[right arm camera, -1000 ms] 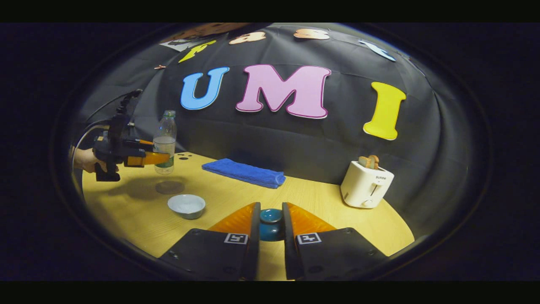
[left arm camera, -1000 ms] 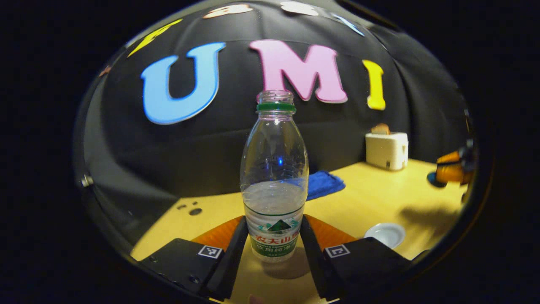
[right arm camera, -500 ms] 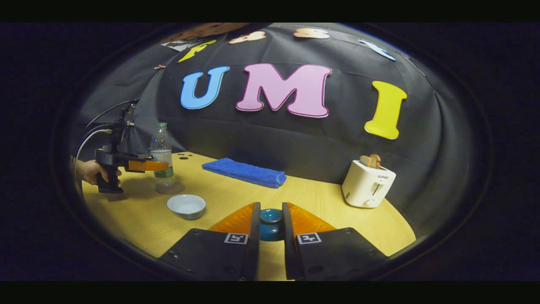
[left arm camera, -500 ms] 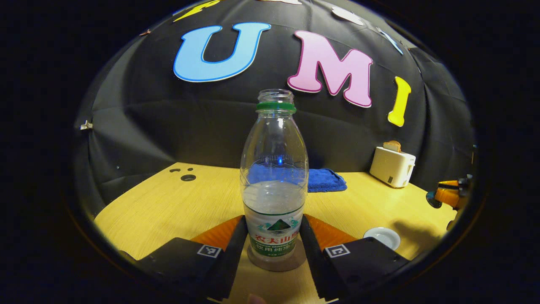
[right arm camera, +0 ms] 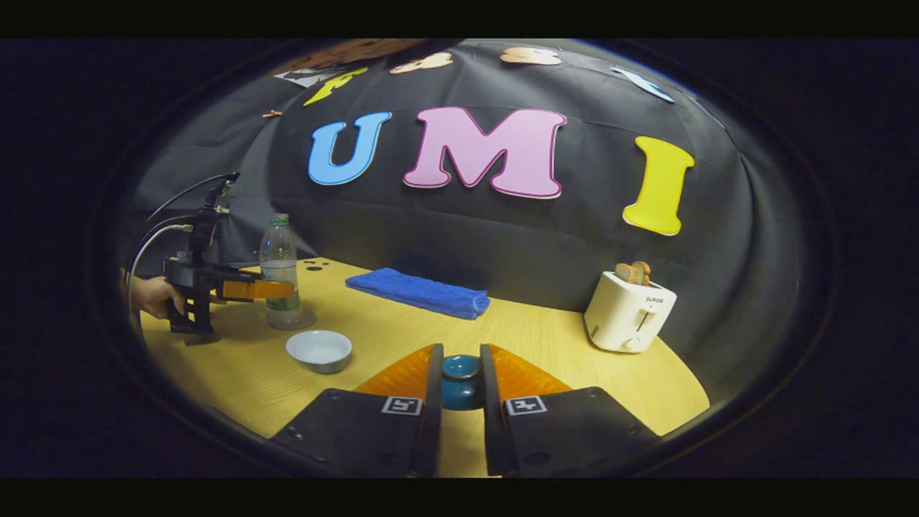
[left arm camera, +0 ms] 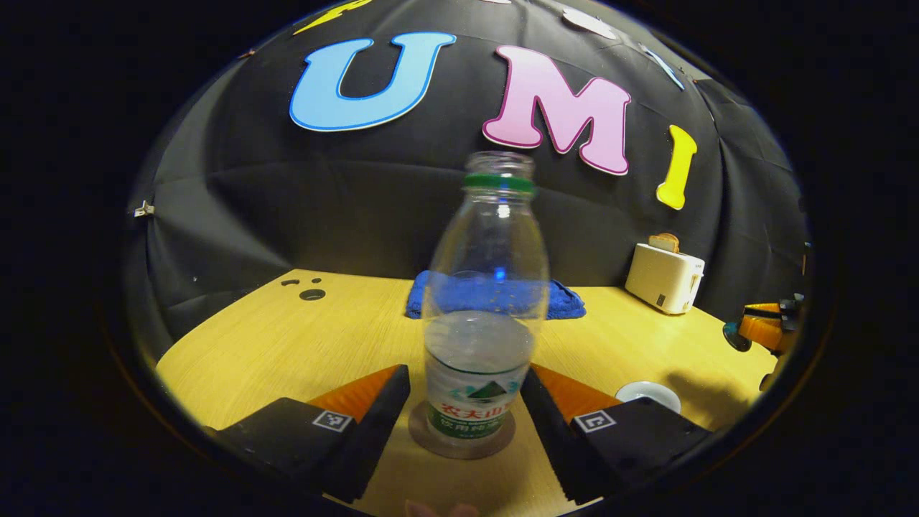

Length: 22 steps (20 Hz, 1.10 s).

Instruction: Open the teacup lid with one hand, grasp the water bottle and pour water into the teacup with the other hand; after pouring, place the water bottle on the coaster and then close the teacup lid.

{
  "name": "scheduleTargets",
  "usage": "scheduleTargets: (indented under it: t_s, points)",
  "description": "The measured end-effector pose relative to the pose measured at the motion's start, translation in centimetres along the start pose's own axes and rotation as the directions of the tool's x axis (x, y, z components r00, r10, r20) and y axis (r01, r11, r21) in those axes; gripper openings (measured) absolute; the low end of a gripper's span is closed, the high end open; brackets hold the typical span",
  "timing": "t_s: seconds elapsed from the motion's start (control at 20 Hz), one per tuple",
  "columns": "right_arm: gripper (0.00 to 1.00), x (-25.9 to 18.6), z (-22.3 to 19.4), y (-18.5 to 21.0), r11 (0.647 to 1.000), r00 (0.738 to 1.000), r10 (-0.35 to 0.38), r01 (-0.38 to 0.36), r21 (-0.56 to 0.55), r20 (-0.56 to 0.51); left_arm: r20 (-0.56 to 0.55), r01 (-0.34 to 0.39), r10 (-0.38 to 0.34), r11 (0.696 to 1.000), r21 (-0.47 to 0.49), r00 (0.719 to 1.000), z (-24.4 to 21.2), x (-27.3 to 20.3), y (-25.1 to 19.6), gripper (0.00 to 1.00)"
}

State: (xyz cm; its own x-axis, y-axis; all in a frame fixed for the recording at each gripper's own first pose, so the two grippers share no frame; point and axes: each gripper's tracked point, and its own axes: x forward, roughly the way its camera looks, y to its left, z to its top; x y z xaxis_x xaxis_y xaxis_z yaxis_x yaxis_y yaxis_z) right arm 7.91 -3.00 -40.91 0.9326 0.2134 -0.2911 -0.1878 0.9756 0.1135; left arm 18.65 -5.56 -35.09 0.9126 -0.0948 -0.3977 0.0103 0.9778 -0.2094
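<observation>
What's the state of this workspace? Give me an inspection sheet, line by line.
Surface: wooden table, no spills seen.
Job's things: water bottle, uncapped and part full, stands on the coaster; teacup is open; teacup lid is held off it.
Clutter: blue towel and toaster with bread, at the back.
Grippers: left gripper open, fingers on either side of the bottle without touching it; right gripper shut on the lid.
Cables: cables loop off the left gripper, above the table.
Surroundings: black cloth wall; a hand holds the left gripper.
</observation>
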Motion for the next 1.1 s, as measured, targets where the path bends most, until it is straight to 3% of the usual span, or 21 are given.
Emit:
scheduleTargets:
  t_s: [0.1,0.2,0.3,0.35,0.85,0.9,1.1]
  points:
    - [0.31,0.2,0.1,0.2,1.0,1.0,0.004,-0.004,0.01,0.001,0.001,-0.002,0.002,1.0,-0.01,1.0,0.1,-0.2,0.1,0.96]
    - [0.27,0.3,0.2,0.6,1.0,1.0,0.009,-0.009,0.021,0.005,0.001,-0.008,0.008,1.0,-0.013,1.0,0.1,-0.5,0.3,0.95]
    - [0.31,0.5,0.4,1.4,0.999,1.0,0.022,-0.022,0.034,0.007,-0.008,-0.002,0.002,1.0,-0.009,1.0,-0.2,-1.0,0.2,0.95]
    - [0.27,0.7,0.5,2.0,0.999,0.999,0.031,-0.031,0.039,0.009,-0.017,0.005,-0.005,1.0,-0.005,1.0,-0.4,-1.4,0.1,0.95]
    - [0.27,3.1,1.2,10.3,0.983,0.989,0.147,-0.15,0.11,0.032,-0.037,-0.001,0.002,0.999,0.043,0.999,-1.6,-5.9,0.7,0.95]
    - [0.31,3.6,1.0,11.1,0.98,0.987,0.158,-0.161,0.12,0.027,-0.032,-0.009,0.01,0.999,0.042,0.999,-1.5,-6.6,0.8,0.95]
    - [0.23,4.8,0.2,13.3,0.972,0.984,0.176,-0.175,0.156,0.006,-0.007,-0.036,0.037,0.997,0.071,0.999,-1.0,-8.8,0.5,0.95]
